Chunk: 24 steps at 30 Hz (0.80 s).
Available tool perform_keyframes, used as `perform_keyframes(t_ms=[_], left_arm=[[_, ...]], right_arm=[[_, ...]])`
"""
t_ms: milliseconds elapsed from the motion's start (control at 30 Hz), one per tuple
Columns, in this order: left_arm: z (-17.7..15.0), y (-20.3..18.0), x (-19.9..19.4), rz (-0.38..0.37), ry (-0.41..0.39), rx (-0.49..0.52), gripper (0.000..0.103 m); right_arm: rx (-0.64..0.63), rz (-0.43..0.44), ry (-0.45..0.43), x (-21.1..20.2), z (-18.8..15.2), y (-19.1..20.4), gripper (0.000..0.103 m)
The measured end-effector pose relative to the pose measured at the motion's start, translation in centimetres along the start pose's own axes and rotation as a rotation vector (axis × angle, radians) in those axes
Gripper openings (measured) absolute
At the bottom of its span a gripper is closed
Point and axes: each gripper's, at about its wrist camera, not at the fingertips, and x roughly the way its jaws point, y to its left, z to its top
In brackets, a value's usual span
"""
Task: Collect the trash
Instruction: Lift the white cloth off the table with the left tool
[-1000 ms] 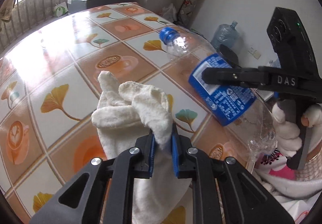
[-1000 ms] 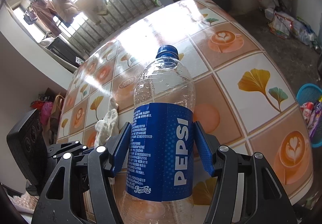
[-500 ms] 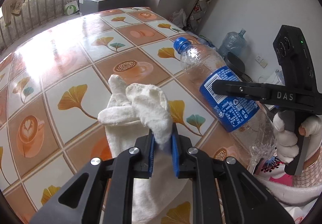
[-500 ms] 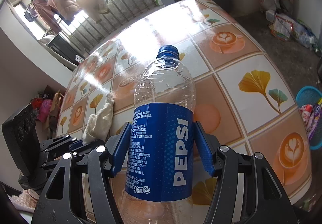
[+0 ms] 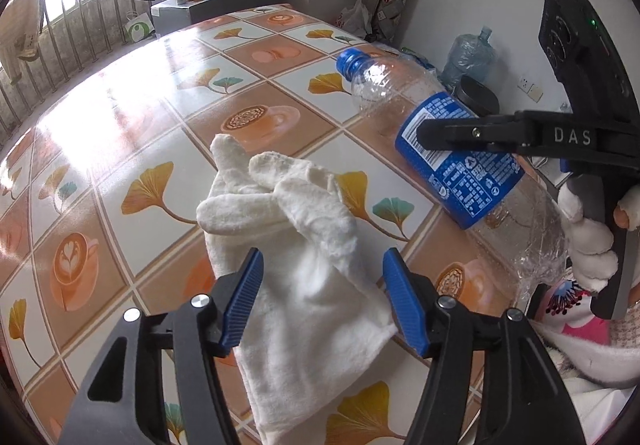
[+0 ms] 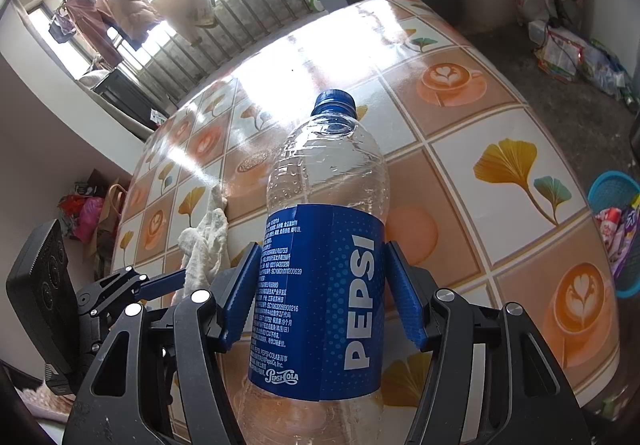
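Right gripper (image 6: pixel 320 297) fingers clamped on clear plastic "PEPSI" bottle with blue label (image 6: pixel 320 285); left gripper (image 5: pixel 322 297) fingers just opened, apart around white cloth glove (image 5: pixel 296 245) on tiled worktop (image 5: pixel 120 117).

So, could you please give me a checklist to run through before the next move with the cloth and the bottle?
1. Left gripper jaws just opened, pads off the white terry cloth: ok.
2. Cloth rests on the tiled table, none hanging past the edge: cannot tell.
3. Right gripper jaws clamp the blue-labelled clear plastic Pepsi bottle: ok.
4. Blue cap on the bottle: ok.
5. Trash bin in view: not ok.
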Motion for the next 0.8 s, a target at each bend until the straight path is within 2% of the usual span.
perform_keyframes(t_ms=[133,333,467,800], left_arm=[[-0.2,-0.7,0.5,0.043,-0.010,0.031,0.060],[-0.1,-0.5,0.5,0.033,-0.006,0.024,0.059],[0.0,-0.1,0.4,0.031,-0.012,0.004,0.054],[0.5,1.4,0.4,0.025,-0.016,-0.037,0.034]], right_arm=[[-0.009,-0.006,0.001,0.0,-0.1,0.1,0.057],[-0.102,-0.021,0.036,-0.3,-0.5,1.1,0.057],[-0.127,-0.018,0.064,-0.6,-1.1,1.1,0.058],[-0.048,0.022,0.100,-1.3,-1.7,-0.4,0.061]])
